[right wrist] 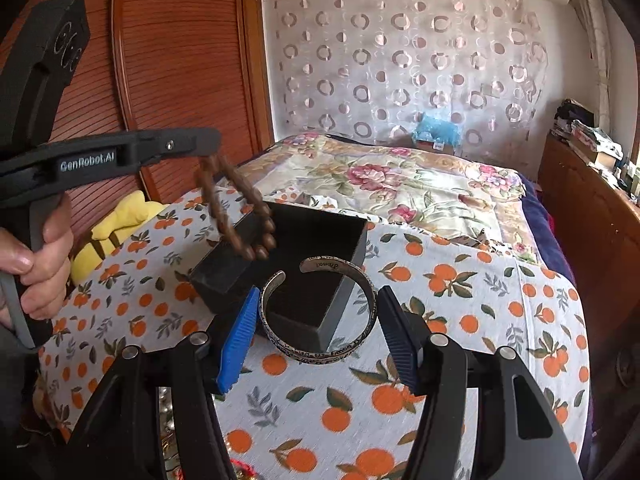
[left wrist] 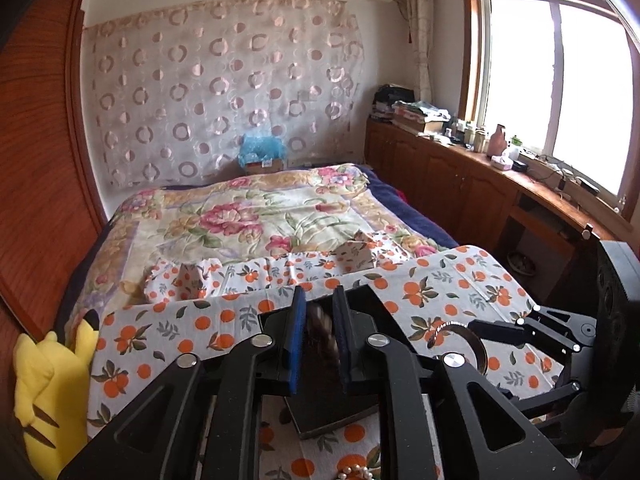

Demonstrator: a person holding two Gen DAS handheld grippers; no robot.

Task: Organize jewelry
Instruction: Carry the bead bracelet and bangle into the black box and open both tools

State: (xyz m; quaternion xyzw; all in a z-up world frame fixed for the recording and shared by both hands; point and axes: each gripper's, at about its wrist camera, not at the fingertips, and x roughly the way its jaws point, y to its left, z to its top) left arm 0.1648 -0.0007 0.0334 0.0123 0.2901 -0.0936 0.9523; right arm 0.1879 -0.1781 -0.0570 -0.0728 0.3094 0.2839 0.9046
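Left wrist view
Left gripper: lower middle of the frame, its blue pads close together and clamped on a brown beaded bracelet, which hung blurred between them.
Black box: just below the pads, only partly visible behind the gripper, on the orange-print cloth.
Right gripper: in from the right edge; a curved silver band showed at its tip.
Background: yellow plush toy at lower left, floral bedspread in the centre.

Right wrist view
Right gripper: bottom centre, jaws standing fairly wide and gripping an open silver cuff bangle by its outer sides, the gap in the cuff facing away.
Black box: open-topped, in the middle of the frame directly behind the bangle, sitting on the orange-print cloth.
Left gripper: at mid left, held by a hand; the brown beaded bracelet dangled from its tip above the left side of the box, blurred.
Plush toy: left of the box, beside the wooden wardrobe.
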